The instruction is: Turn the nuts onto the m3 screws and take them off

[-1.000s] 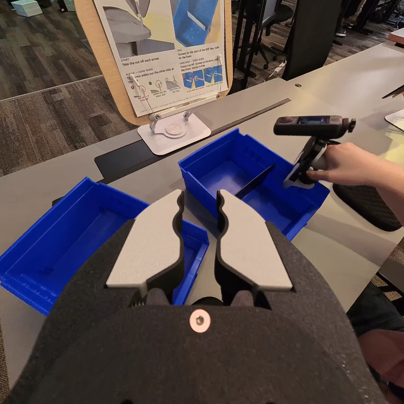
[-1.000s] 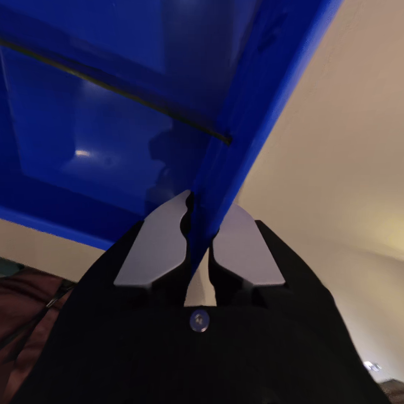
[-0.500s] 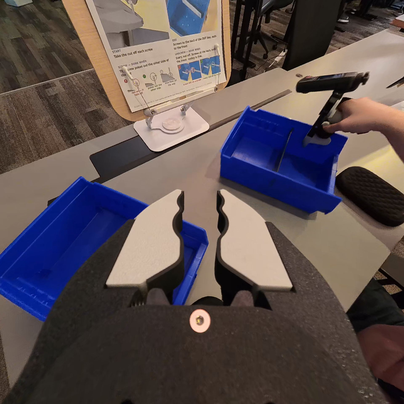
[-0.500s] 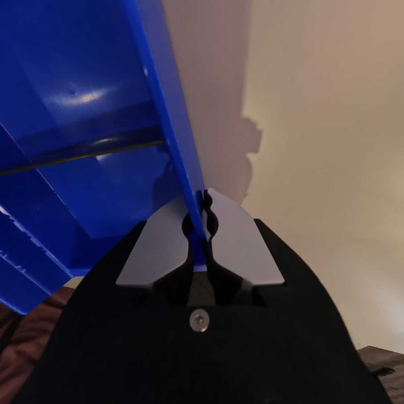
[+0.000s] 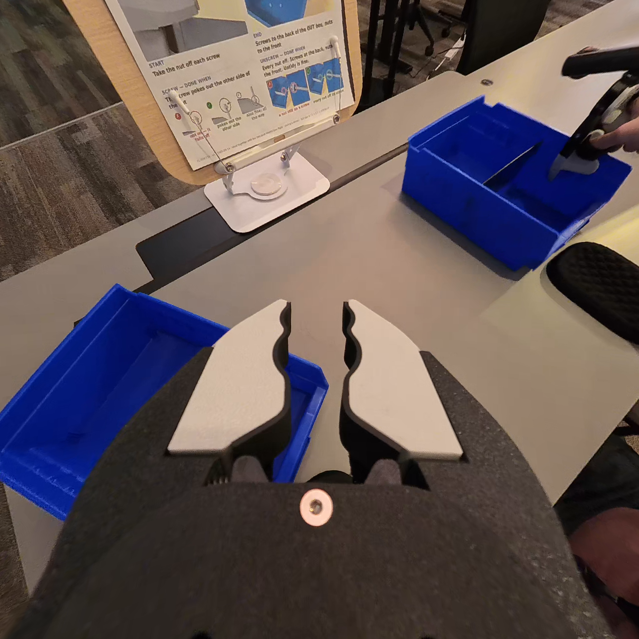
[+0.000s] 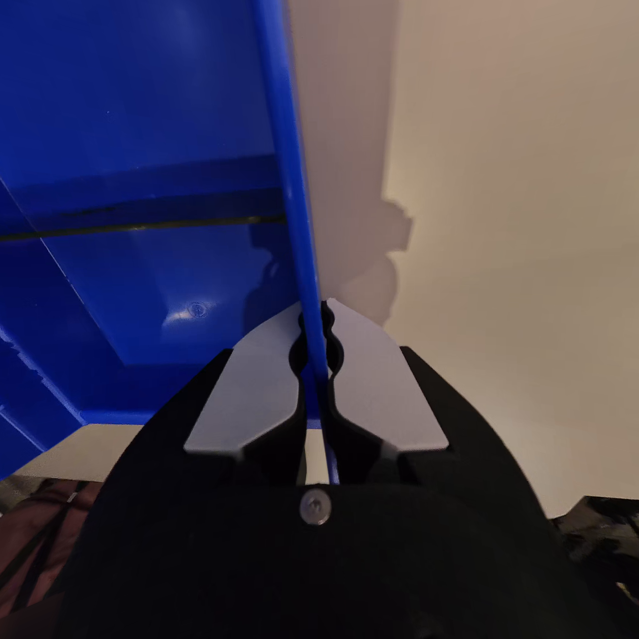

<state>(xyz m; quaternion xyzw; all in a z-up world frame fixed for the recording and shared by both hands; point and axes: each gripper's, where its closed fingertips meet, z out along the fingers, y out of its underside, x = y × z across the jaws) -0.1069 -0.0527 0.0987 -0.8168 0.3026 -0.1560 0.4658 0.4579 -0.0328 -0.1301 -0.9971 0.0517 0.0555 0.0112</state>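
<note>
The right gripper [image 6: 313, 304] is clamped on the side wall of the divided blue bin [image 5: 484, 207] at upper right of the left wrist view — keep it level while positioning. The left gripper [image 5: 315, 306] hovers part-open and empty beside the second blue bin [image 5: 86, 380] at lower left; no nuts or screws are visible.

instr. board [image 5: 242, 79] upright on white stand [image 5: 269, 204] | black wrist pad [image 5: 601, 287] by table [image 5: 345, 256] edge
</note>
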